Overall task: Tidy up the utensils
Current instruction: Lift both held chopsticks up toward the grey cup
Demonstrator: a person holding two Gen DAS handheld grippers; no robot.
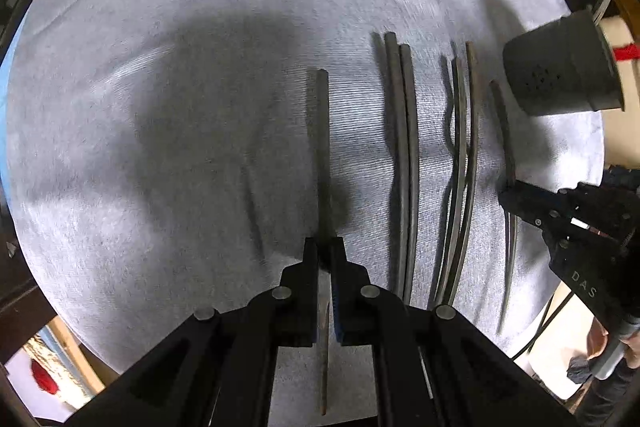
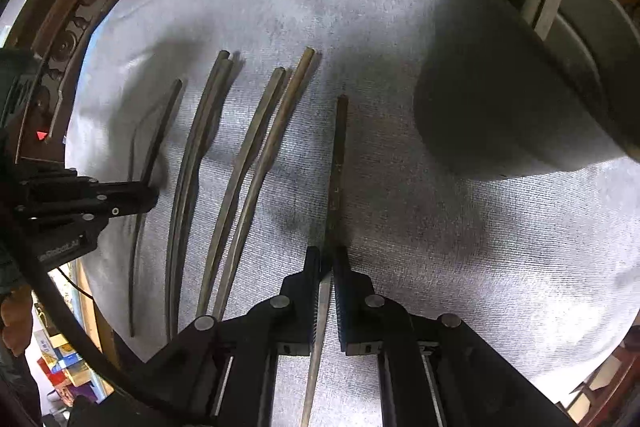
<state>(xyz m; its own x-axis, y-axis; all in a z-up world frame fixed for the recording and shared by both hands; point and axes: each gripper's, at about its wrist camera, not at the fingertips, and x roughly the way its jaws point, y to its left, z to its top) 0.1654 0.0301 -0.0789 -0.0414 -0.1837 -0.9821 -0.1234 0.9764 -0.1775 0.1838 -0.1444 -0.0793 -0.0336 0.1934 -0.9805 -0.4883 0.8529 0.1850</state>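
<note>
Left gripper (image 1: 324, 247) fingers clamped on one chopstick (image 1: 319, 131) lying on grey cloth (image 1: 160, 107); right gripper (image 2: 326, 255) fingers clamped on another chopstick (image 2: 338, 155); two chopstick pairs (image 2: 224, 167) between them; grey cup (image 2: 500, 99) near right gripper

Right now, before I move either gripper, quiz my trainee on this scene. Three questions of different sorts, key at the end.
1. True or false: the left gripper has its jaws closed on a single left chopstick.
2. Multiple choice: how many loose chopsticks lie on the gray cloth between the two held ones? A two, B four, C six.
3. Fill in: the right gripper holds the right chopstick, the one lying nearest the gray ____.
Key: 1 true; 2 B; 3 holder.
</note>
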